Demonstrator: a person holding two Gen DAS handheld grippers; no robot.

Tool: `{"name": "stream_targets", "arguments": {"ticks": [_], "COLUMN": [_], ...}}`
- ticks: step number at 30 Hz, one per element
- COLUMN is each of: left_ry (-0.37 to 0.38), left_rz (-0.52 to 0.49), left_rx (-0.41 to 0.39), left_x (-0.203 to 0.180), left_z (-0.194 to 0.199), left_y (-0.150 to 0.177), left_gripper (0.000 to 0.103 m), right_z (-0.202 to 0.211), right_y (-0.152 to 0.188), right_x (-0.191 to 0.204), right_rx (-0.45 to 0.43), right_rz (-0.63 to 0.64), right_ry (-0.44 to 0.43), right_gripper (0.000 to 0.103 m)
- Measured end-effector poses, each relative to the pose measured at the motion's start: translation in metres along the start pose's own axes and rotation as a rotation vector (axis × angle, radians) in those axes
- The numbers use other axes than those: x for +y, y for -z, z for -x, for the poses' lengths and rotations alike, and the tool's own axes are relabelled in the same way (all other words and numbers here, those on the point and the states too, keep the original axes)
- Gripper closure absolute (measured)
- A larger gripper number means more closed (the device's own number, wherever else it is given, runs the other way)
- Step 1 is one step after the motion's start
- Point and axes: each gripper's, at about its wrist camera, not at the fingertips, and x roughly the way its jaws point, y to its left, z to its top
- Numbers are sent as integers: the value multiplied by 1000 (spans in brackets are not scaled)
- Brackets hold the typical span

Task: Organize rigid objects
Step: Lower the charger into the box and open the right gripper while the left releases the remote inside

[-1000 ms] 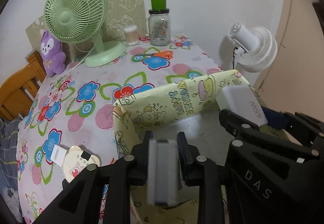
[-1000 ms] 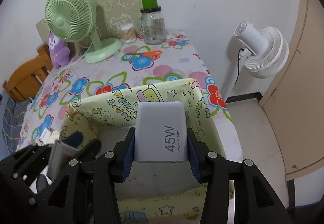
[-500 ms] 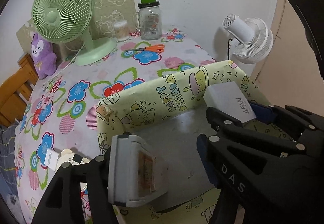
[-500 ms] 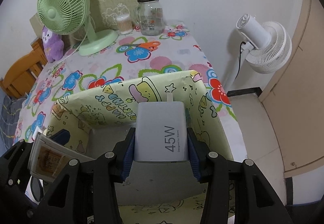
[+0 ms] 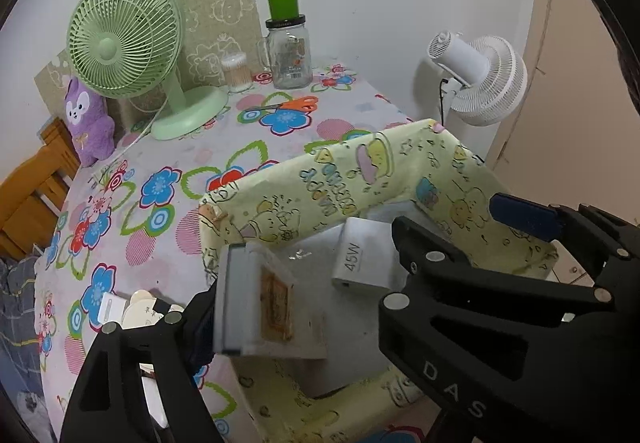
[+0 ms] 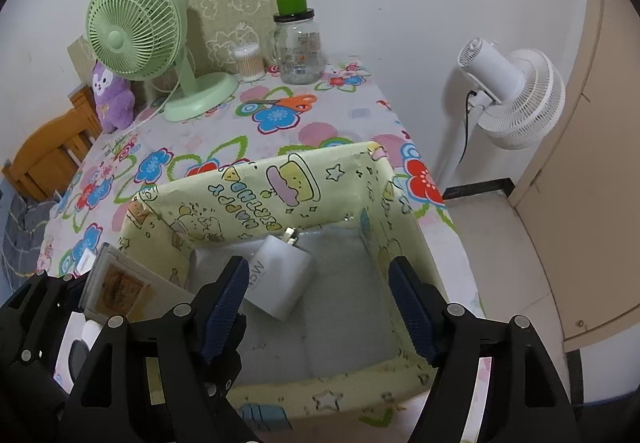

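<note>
Right hand-held gripper (image 6: 320, 307) spread wide over the yellow box (image 6: 224, 199), 45W charger (image 6: 280, 283) lying released just ahead of its left finger. Left hand-held gripper (image 5: 304, 307) apparently open, clear case (image 5: 260, 307) against its left finger.

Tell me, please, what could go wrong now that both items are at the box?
The clear plastic case hangs partly over the yellow box rim; released, it might tip outside. It could also land on the 45W charger. The right gripper might snag the box wall.
</note>
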Motion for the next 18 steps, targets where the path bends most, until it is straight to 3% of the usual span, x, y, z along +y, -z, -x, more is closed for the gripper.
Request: {"name": "stream_targets", "arguments": {"ticks": [10,18], "left_ry": [65,80], "left_rz": [-47,-68], "left_rx": [-40,-58], "left_x": [-23,-29], "left_z": [19,31], "left_y": [4,8], "left_gripper": [18,18], "right_z": [27,48], "right_y": [14,21], "right_x": [-19,-22], "right_rx": [-31,-85], "right_rz": [-52,-59], "right_ry": [-4,69], "right_gripper": [28,28]}}
